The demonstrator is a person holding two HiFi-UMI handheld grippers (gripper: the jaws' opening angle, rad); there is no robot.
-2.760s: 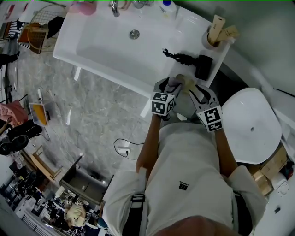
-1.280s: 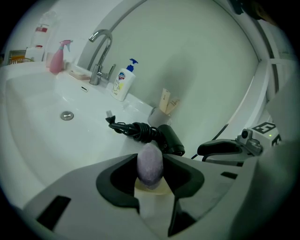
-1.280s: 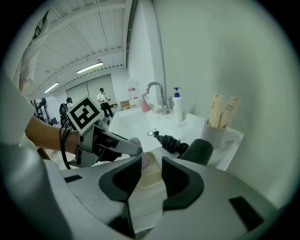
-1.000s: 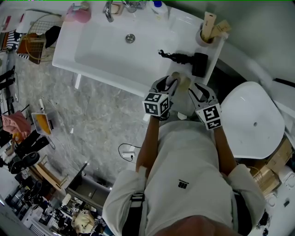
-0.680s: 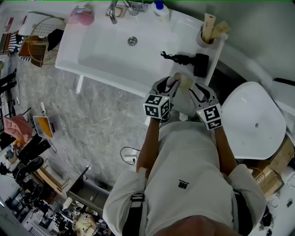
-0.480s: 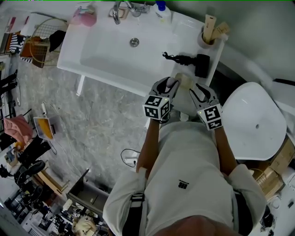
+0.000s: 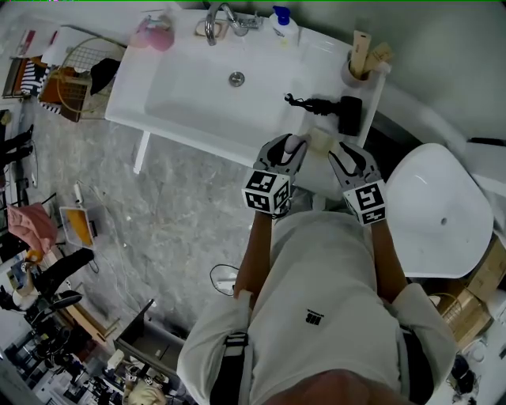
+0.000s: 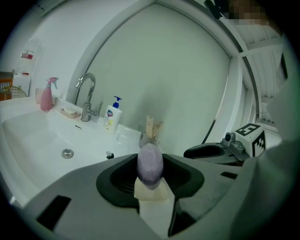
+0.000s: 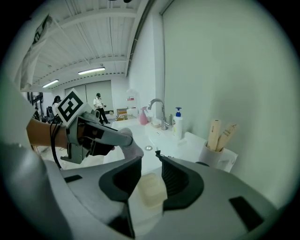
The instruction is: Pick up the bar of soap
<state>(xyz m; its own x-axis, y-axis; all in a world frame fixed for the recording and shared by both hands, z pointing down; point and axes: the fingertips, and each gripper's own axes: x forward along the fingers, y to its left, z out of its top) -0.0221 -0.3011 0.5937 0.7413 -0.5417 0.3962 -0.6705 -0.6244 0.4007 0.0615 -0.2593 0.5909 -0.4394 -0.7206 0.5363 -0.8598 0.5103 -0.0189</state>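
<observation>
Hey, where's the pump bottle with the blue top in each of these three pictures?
Head view: the pump bottle is at the top edge, right of the faucet.
Left gripper view: the pump bottle is left of centre, just right of the faucet.
Right gripper view: the pump bottle is near centre, again right of the faucet.
Shared landmark: the curved faucet.

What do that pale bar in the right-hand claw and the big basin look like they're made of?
The bar looks like soap: cream, matte, waxy, with rounded edges. The basin is probably glazed ceramic, smooth and white, though moulded resin would look alike.
</observation>
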